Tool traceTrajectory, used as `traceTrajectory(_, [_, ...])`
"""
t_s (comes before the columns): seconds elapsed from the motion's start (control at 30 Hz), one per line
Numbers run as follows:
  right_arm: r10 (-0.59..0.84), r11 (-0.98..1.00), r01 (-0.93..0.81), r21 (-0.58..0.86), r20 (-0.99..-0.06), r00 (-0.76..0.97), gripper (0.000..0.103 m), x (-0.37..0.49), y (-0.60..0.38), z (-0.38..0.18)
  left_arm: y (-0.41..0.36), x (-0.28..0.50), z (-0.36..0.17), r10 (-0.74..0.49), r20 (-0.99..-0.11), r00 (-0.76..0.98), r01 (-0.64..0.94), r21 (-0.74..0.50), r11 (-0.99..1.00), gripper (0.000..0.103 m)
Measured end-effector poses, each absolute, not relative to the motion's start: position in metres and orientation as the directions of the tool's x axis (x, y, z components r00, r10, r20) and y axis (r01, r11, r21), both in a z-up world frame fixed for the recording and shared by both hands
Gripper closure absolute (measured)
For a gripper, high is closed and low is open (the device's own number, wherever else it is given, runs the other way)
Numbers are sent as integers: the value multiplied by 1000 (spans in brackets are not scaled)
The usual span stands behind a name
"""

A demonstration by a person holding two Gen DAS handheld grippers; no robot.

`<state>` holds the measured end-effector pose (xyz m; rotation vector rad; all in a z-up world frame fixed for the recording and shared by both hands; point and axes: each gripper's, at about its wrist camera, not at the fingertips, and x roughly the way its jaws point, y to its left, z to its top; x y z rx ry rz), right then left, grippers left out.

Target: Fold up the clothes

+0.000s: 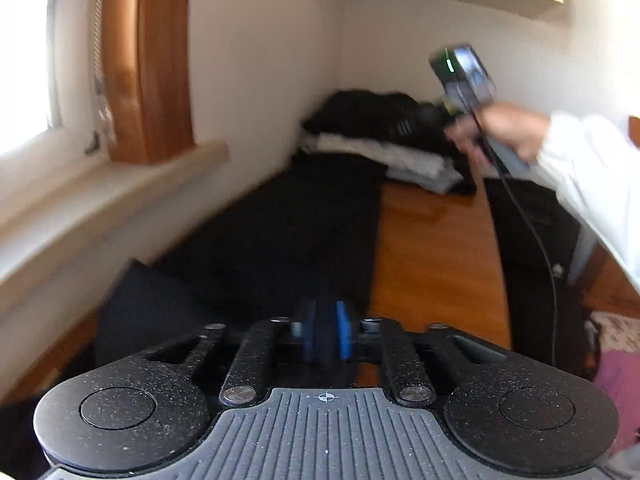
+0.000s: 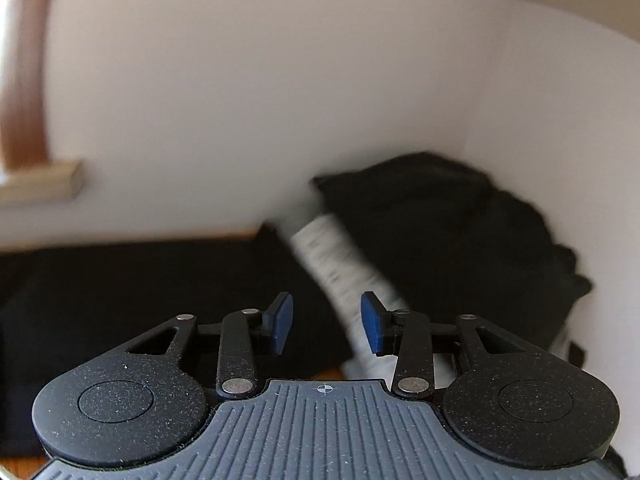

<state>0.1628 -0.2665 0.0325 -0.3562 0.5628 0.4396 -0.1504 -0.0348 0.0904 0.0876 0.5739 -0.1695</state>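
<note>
Wooden table carries black garment (spread flat); both jaws empty.

black garment | flat on wood | folded pile behind

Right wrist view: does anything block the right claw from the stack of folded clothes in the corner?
Nothing visible does. The right claw is open and empty, with the stack of folded clothes just ahead and only a black garment lying flat to its left.
</note>
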Motion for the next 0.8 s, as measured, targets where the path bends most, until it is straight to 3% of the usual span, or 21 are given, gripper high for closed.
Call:
traceTrajectory(0.1, [352, 813, -555, -174, -613, 707, 60, 159, -258, 10, -13, -138, 90, -50, -547, 836, 112, 81, 990, 72])
traceTrajectory(0.3, [462, 777, -627, -64, -618, 636, 60, 166, -242, -48, 26, -132, 48, 50, -629, 775, 21, 104, 994, 72])
traceTrajectory(0.53, [480, 788, -616, 2, -628, 612, 59, 159, -254, -57, 59, -145, 21, 83, -660, 746, -32, 89, 995, 72])
traceTrajectory(0.8, [440, 789, -615, -13, -686, 579, 53, 143, -282, -55, 77, -181, 10, 36, -610, 791, -40, 8, 999, 72])
